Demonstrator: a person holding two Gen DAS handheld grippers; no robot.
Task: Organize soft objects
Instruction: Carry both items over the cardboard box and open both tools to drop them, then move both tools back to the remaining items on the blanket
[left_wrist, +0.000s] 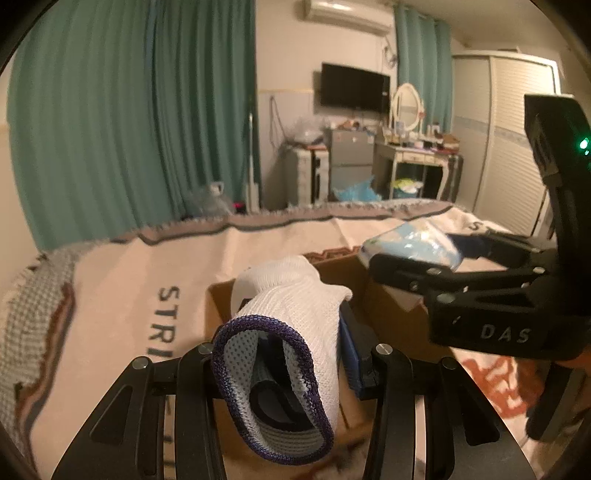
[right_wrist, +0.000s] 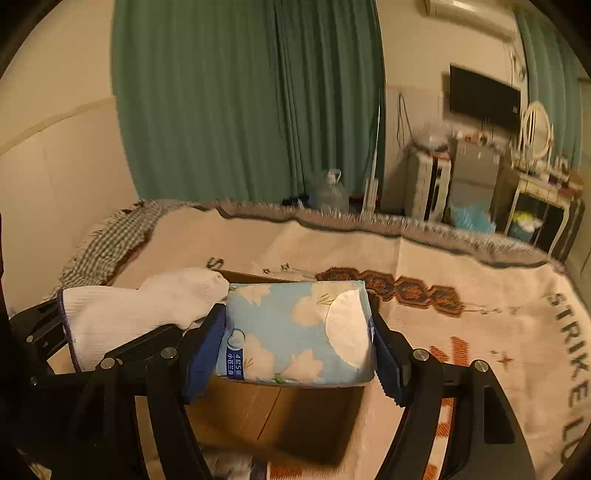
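My left gripper (left_wrist: 295, 354) is shut on a white sock with a purple cuff (left_wrist: 291, 328) and holds it above an open cardboard box (left_wrist: 391, 317) on the bed. The sock also shows in the right wrist view (right_wrist: 147, 306), at the left. My right gripper (right_wrist: 297, 332) is shut on a blue floral tissue pack (right_wrist: 291, 328) and holds it over the box (right_wrist: 273, 410). In the left wrist view the right gripper (left_wrist: 417, 258) and the pack (left_wrist: 410, 247) are at the right, just beyond the sock.
A cream blanket with lettering (right_wrist: 461, 295) covers the bed. Green curtains (left_wrist: 129, 110) hang behind it. A TV (left_wrist: 354, 88), a small fridge (left_wrist: 351, 162), a dressing table (left_wrist: 417, 155) and a wardrobe (left_wrist: 509, 129) stand along the far wall.
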